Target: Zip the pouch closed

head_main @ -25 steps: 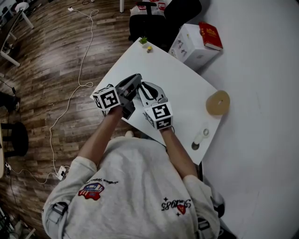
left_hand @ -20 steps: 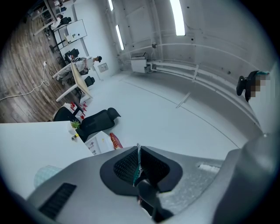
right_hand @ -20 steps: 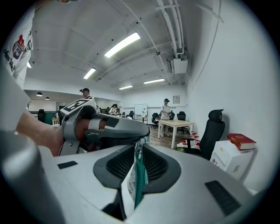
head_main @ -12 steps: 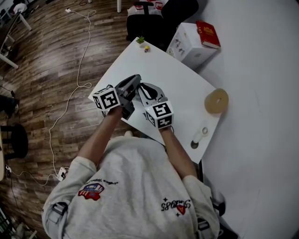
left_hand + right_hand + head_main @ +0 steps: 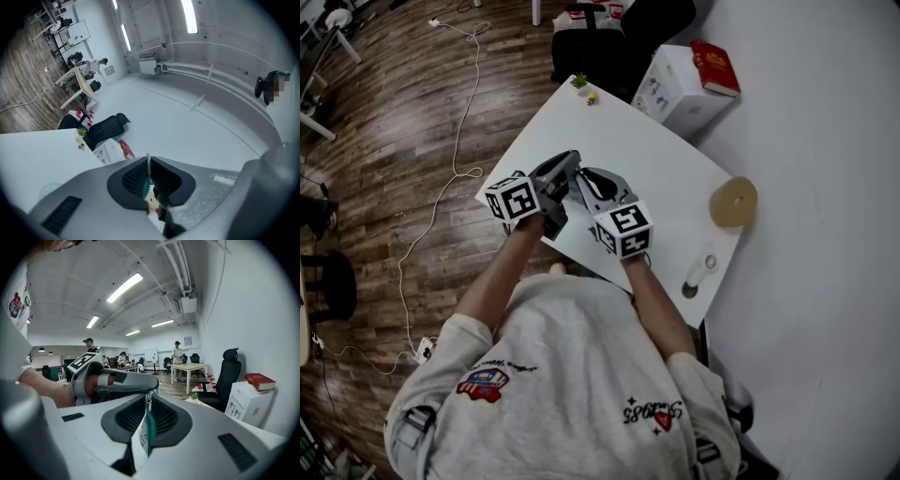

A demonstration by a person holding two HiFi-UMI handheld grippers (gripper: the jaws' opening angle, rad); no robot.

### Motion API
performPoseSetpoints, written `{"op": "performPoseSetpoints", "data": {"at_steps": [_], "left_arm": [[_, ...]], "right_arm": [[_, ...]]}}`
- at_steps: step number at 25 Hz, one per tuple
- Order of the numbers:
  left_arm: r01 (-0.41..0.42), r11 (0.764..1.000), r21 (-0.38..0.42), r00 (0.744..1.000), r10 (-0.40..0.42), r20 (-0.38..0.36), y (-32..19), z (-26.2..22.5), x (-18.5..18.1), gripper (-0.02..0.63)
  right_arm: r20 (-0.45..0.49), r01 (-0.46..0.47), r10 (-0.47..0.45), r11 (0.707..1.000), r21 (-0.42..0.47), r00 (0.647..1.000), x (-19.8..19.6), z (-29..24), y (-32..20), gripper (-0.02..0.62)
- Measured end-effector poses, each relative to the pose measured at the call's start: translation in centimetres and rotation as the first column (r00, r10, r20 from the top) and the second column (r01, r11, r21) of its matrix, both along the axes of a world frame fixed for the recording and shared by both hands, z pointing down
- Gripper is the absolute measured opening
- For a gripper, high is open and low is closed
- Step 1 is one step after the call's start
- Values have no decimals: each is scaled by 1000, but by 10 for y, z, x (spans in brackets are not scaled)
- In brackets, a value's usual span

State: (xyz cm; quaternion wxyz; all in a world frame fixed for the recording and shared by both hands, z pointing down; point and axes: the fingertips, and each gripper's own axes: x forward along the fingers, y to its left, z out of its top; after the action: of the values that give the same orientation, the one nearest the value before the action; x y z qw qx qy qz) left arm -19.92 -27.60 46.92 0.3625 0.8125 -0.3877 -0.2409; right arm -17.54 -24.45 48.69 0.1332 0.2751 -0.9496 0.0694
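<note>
Pouch (image 5: 141,436) pinched at frame centre, left gripper (image 5: 148,164) and right gripper (image 5: 149,397) both clamping zip (image 5: 151,426) edge; slider unseen, I judge zipping unfinished.

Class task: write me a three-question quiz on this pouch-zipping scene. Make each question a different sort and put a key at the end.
1. True or false: the red book lies on the white box.
2. Which does the right claw pinch? A) the green zipper edge of the pouch B) the red book C) the white box
3. Fill in: the tan roll lies on the white ___.
Key: 1 true; 2 A; 3 table.
</note>
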Motion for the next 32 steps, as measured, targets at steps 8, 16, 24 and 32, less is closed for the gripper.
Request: {"op": "performPoseSetpoints", "data": {"at_steps": [8,16,24,32], "left_arm": [[-9,1000,-8,1000,9,3,-1,5,2,15],[12,1000,-20,999,-12,-34,-3,4,-4,15],[25,999,-20,1000,-25,-15,-3,5,-12,15],[37,999,-13,999,-37,-7,-1,4,-20,15]], "right_arm": [[-7,11,-11,1000,-26,1000,4,4,1,40],[-27,22,-23,999,-38,999,8,9,7,40],[-24,32,-33,999,-42,999,5,10,10,40],[-21,47,-48,998,-43,999,2,12,14,40]]}}
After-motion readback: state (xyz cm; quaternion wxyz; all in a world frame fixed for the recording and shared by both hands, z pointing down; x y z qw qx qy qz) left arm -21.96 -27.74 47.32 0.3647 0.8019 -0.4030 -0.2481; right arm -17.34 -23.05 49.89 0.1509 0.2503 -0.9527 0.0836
